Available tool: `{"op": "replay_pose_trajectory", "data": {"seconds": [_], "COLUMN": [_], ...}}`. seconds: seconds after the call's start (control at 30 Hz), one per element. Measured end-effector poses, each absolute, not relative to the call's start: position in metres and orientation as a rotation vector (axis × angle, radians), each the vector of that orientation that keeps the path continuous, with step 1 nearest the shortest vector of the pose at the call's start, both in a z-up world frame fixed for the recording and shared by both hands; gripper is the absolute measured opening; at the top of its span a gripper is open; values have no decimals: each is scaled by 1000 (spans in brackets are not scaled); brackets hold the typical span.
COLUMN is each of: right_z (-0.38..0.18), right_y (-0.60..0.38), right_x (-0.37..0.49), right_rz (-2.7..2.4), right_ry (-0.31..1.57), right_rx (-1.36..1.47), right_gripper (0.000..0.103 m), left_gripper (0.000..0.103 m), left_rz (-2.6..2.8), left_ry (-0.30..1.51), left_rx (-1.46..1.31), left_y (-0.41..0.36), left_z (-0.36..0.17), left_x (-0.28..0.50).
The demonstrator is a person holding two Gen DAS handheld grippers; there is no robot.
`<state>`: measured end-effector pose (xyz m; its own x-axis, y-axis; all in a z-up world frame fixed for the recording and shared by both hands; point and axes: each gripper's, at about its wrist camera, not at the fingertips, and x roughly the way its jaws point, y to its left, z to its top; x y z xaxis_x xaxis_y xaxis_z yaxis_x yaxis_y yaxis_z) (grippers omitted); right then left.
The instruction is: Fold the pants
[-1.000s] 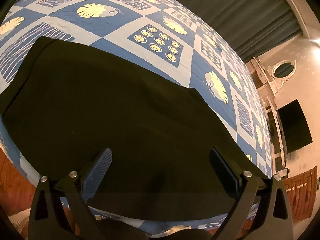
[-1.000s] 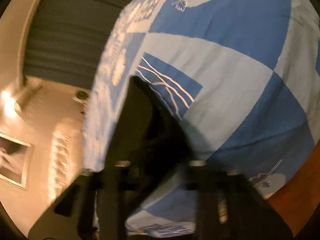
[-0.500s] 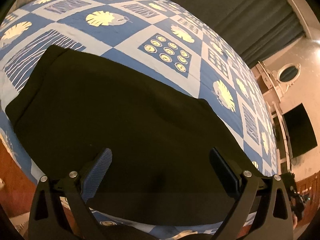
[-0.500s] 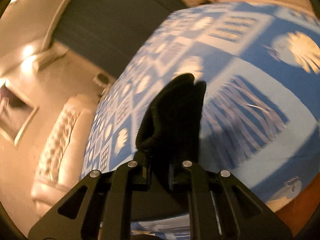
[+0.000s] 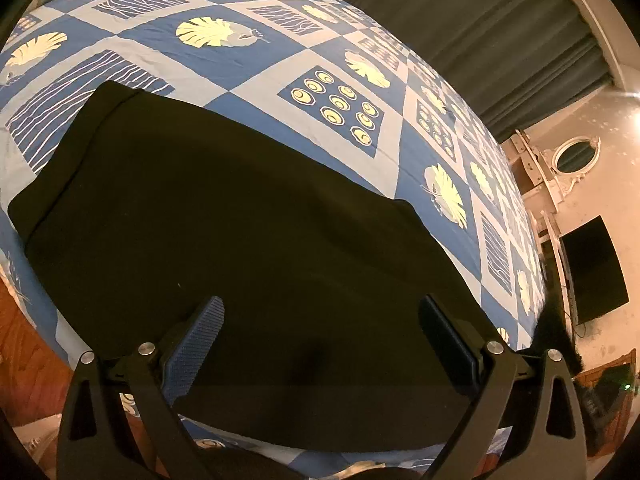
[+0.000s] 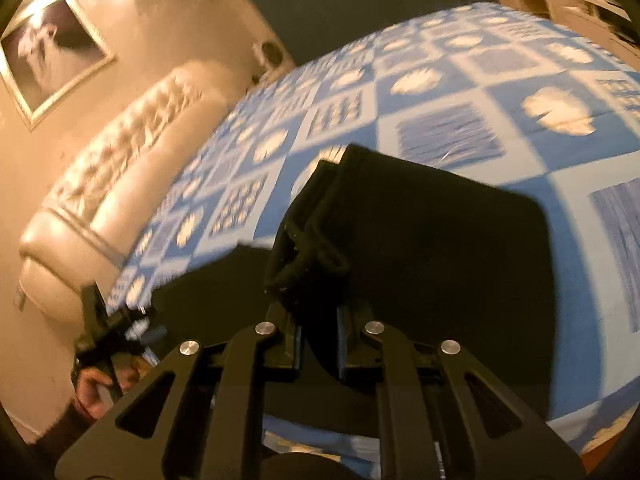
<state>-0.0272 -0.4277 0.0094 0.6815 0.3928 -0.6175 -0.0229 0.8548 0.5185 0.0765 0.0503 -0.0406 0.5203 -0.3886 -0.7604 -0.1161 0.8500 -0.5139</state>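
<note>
Black pants (image 5: pixel 240 220) lie flat along the near edge of a bed with a blue patterned cover (image 5: pixel 248 48). My left gripper (image 5: pixel 320 312) is open and empty, hovering just above the pants' near edge. In the right wrist view my right gripper (image 6: pixel 318 344) is shut on a bunched end of the pants (image 6: pixel 308 248) and holds it lifted, while the rest of the pants (image 6: pixel 440 260) spreads over the bed. The left gripper (image 6: pixel 104 328) shows at lower left there, in a hand.
A padded cream headboard (image 6: pixel 120 152) and a framed picture (image 6: pixel 52 48) stand at the bed's far end. Dark curtains (image 5: pixel 480 32), a wall television (image 5: pixel 592 264) and a round mirror (image 5: pixel 576 156) are beyond the bed. Wooden floor (image 5: pixel 16 340) lies beside the bed.
My right gripper has swung round with the pants' end held in it, carrying it over the bed towards the rest of the pants. My left gripper has stayed open, drifting slightly.
</note>
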Motion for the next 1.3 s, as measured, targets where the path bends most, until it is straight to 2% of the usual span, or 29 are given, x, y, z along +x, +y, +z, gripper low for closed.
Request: {"op": "replay_pose_trajectory", "data": {"seconds": [0.17,0.57,0.67,0.73,0.87,0.9,0.93,1.03,1.1,1.2,1.3], "right_z": [-22,-65,-66,-60,-27,-17,-4,15,8,-34,-75], "right_y": [-368,-301,-295,-300,-328,-340,-362,-430,-486,-544,-556], "right_x": [-18,-10,-13,-18,-38,-44,-53,-68,-76,-81,-80], "right_rz": [294,345,390,437,523,530,521,455,349,303,331], "right_ry": [863,956,978,993,951,925,886,817,808,864,951], "right_rx": [436,328,312,353,456,487,530,645,757,984,1112], "right_gripper": [11,13,27,43,59,70,75,81,82,82,82], "left_gripper": [97,97,97,97,97,97,97,97,97,97,97], "left_rz": [-178,-186,-185,-184,-181,-182,-182,-185,-190,-190,-186], "left_ry": [1024,1033,1034,1036,1042,1041,1041,1039,1039,1037,1039], "left_rx": [-554,-552,-553,-558,-567,-567,-566,-564,-564,-556,-555], "left_y": [50,47,47,47,49,49,48,47,46,43,43], "left_z": [-41,-41,-41,-42,-44,-44,-44,-44,-45,-44,-44], "left_x": [77,77,77,77,77,77,77,77,78,78,78]}}
